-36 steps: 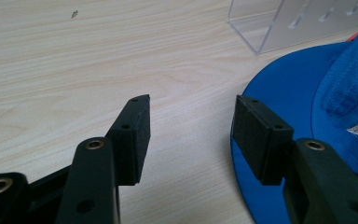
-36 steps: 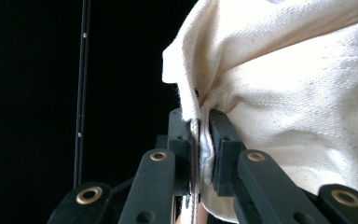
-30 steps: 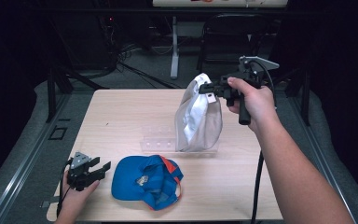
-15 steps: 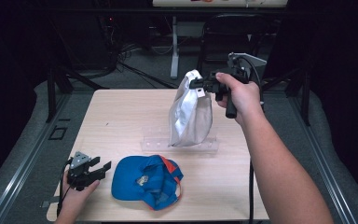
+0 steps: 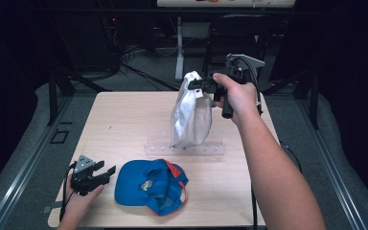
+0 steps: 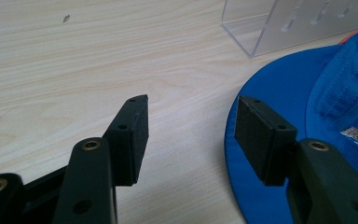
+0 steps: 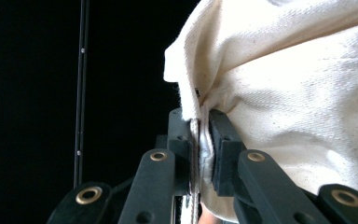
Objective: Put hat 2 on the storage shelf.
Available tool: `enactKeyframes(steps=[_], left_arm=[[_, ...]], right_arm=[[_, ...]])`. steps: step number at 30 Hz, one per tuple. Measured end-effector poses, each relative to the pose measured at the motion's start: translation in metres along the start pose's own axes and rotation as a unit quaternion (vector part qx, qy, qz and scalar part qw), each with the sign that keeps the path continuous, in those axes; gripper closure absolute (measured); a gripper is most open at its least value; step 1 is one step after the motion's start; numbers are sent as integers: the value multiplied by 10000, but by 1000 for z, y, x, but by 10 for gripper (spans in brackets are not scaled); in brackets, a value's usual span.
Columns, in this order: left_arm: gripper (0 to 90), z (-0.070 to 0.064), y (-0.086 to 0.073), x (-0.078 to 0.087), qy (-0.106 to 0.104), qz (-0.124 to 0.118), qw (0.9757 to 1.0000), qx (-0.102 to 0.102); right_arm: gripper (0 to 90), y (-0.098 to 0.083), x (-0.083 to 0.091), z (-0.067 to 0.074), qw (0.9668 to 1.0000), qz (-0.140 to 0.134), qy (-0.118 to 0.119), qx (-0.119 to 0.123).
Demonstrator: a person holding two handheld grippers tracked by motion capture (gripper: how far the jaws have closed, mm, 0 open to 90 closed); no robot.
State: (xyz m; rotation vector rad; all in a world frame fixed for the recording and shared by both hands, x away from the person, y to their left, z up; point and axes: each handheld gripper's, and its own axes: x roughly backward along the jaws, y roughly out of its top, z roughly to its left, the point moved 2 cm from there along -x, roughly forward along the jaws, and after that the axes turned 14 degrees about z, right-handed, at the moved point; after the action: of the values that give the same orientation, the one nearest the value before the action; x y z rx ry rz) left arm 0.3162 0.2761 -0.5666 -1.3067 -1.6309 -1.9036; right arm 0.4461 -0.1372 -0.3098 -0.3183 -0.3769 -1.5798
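Above the table (image 5: 124,120) in the high view, the right gripper (image 5: 197,87) holds a white cap (image 5: 190,117) hanging over the clear rack (image 5: 184,148), while the left gripper (image 5: 106,173) rests beside a blue cap (image 5: 148,184). Left gripper view: jaws spread wide, empty, one beside the blue cap's brim (image 6: 270,88). Right gripper view: jaws clamped on the white cap's edge (image 7: 200,107).

white cap (image 5: 190,115) hiding the clear rack's (image 5: 184,149) middle, blue cap (image 6: 307,121) cut off at the frame edge

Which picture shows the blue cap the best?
The high view: the whole blue cap lies on the table, beside the open left gripper. The left gripper view catches just its brim and part of the crown. The right gripper view looks at the white cap pinched in the right gripper.
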Motion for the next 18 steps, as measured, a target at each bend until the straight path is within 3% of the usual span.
enactKeyframes(steps=[18], left_arm=[[452,-3,1,-2,-28,14,10000,-67]], right_arm=[[810,12,-31,2,9999,100,-30,-39]])
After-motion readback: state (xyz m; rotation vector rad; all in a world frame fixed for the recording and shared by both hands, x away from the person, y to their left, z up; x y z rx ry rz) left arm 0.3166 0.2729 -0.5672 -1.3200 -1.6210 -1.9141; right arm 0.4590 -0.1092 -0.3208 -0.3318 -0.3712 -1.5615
